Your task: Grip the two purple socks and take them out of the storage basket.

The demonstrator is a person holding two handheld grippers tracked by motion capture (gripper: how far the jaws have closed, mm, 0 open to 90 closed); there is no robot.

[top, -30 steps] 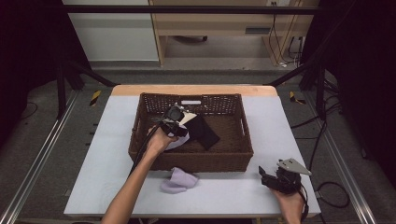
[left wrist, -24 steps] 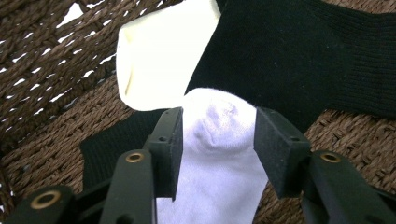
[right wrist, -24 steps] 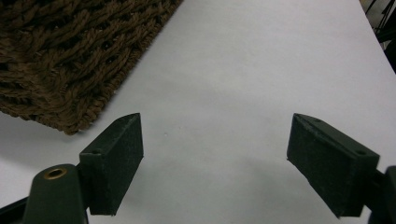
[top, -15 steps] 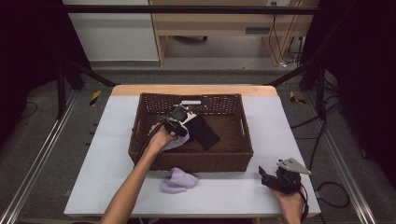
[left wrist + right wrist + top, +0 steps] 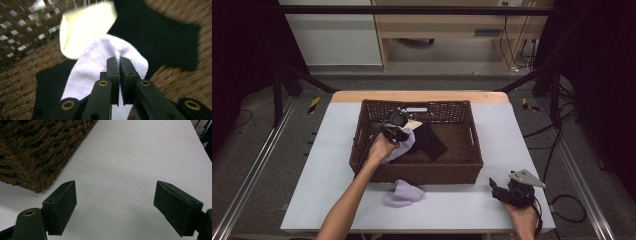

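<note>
Inside the brown wicker basket, my left gripper is shut on a pale lavender-white sock. Its jaws have just been closing, and a fold of that sock is pinched between them. A cream sock lies just beyond it, on top of black cloth. My right gripper rests low over the white table near its front right corner, open, with nothing between its fingers.
Another lavender sock lies crumpled on the white table, just in front of the basket. The basket's front corner sits to the left ahead of my right gripper. Bare tabletop stretches beyond it.
My left hand has shifted slightly inside the basket, over the socks. The right hand and its gripper have stayed put.
</note>
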